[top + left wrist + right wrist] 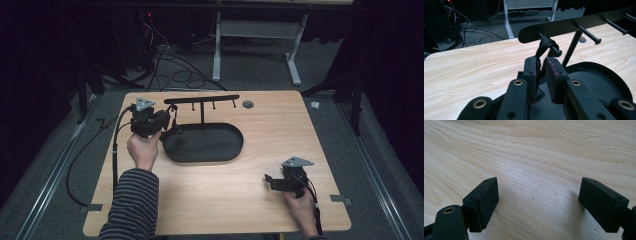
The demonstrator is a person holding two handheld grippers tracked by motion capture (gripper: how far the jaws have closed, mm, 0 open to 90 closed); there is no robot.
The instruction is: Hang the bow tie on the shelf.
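A thin black strap (pixel 541 50) hung on a black metal peg rack (pixel 574 23) sits loosely between the slightly parted left gripper (pixel 543 75). Near the table's right edge, the right gripper (pixel 537 202) is held wide open over bare wood.

No readable text anywhere — no labels, brands, numbers or signs.

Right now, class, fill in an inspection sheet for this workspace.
Surface: wooden table, bare apart from the stand.
Job's things: black strap looped on the end peg of the peg stand.
Clutter: nothing seen.
Grippers: left gripper jaws slightly apart around the strap; right gripper jaws wide, over bare wood.
Cables: gripper cable trails off the table; floor cables beyond.
Surroundings: grey carpet, white desk frame.
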